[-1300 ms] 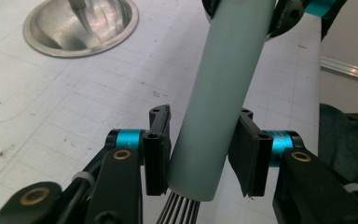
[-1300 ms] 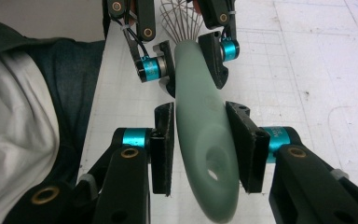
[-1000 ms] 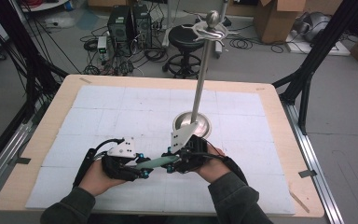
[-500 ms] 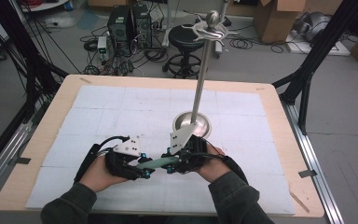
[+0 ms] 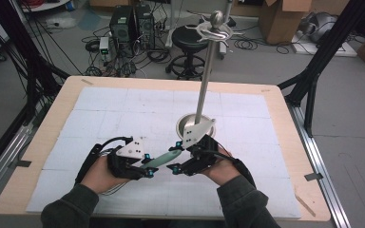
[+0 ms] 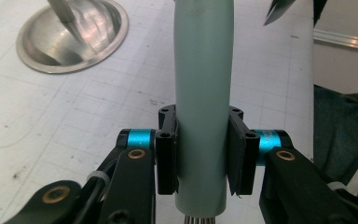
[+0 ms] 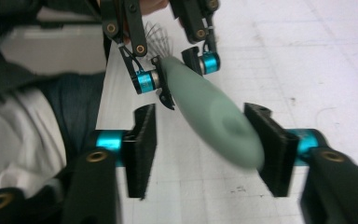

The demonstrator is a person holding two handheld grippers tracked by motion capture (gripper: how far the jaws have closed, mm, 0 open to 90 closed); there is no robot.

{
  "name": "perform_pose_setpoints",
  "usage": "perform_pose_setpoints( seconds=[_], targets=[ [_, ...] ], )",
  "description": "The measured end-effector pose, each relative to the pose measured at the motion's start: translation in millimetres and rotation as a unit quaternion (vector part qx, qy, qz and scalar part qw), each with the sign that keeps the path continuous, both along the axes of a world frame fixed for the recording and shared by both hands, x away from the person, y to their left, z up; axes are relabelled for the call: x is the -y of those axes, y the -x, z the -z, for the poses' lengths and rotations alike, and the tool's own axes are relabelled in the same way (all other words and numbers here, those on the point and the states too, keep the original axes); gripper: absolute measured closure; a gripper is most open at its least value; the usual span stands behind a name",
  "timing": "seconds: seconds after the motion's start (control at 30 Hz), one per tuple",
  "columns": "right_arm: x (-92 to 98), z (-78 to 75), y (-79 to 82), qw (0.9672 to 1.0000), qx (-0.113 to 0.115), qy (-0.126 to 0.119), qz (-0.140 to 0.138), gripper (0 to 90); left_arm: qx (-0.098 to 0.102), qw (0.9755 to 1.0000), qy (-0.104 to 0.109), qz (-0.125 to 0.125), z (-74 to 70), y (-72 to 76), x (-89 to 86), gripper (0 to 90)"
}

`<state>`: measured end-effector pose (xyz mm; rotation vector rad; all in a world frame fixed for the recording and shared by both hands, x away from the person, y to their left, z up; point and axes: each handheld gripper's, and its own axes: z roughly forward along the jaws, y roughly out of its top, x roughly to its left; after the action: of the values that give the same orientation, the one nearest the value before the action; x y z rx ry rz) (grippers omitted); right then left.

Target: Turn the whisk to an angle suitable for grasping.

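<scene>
The green whisk handle (image 6: 200,93) is clamped by the left gripper (image 6: 200,156), while the right gripper (image 7: 205,140), at three o'clock of it, has just been spread around its end, so hanging on the stand (image 5: 204,85) is judged left.

No text, label, brand, number or sign can be read on anything here.

Near the front edge of the white gridded mat (image 5: 123,109) on the wooden table (image 5: 285,118): left gripper (image 5: 142,164) and right gripper (image 5: 183,161) side by side, pale green whisk handle (image 5: 164,159) bridging them. Just behind the right gripper, round base of the tall metal stand (image 5: 195,124). Behind the handle, probably whisk wires (image 7: 158,35).
</scene>
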<state>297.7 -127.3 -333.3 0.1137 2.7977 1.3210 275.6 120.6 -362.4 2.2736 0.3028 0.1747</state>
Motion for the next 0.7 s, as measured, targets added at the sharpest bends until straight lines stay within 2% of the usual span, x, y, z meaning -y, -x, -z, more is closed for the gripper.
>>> perform_pose_setpoints(
  seconds=[0.03, 0.07, 0.13, 0.27, 0.37, 0.53, 0.57, 0.67, 0.7],
  targets=[
    [6.0, -0.3, -0.3, 0.9998, 0.002, -0.015, 0.010, 42.3, 0.001, 1.0000, 0.007, -0.007, -1.7, -0.5, -2.5, 68.8],
    [6.0, -0.3, -0.3, 0.9998, 0.002, -0.015, 0.010, 42.3, 0.001, 1.0000, 0.007, -0.007, -1.7, -0.5, -2.5, 68.9],
    [15.0, -0.4, 0.4, 0.9994, 0.001, -0.021, 0.027, 38.4, 0.001, 0.9997, 0.019, -0.012, -4.3, -1.3, -5.4, 68.9],
    [24.5, 0.3, 0.1, 0.9988, 0.002, -0.025, 0.041, 37.7, 0.004, 0.9994, 0.028, -0.019, -6.8, -2.0, -7.8, 68.9],
    [36.3, 2.7, 0.6, 0.9975, 0.002, -0.032, 0.063, 36.0, 0.006, 0.9989, 0.039, -0.026, -10.9, -3.2, -10.3, 69.0],
    [45.0, 6.5, 1.0, 0.9966, 0.002, -0.033, 0.075, 35.2, 0.009, 0.9985, 0.044, -0.030, -15.8, -4.3, -10.5, 69.0],
    [47.1, 7.5, 1.8, 0.9961, 0.001, -0.040, 0.079, 35.4, 0.009, 0.9985, 0.045, -0.031, -17.0, -5.1, -10.1, 69.0],
    [46.1, 7.3, 2.4, 0.9959, -0.003, -0.046, 0.078, 36.2, 0.008, 0.9985, 0.045, -0.029, -16.1, -5.6, -8.1, 69.0],
    [42.6, 5.9, 2.2, 0.9963, -0.010, -0.046, 0.072, 37.9, 0.007, 0.9989, 0.039, -0.024, -15.3, -5.0, -6.4, 68.9]
  ],
)
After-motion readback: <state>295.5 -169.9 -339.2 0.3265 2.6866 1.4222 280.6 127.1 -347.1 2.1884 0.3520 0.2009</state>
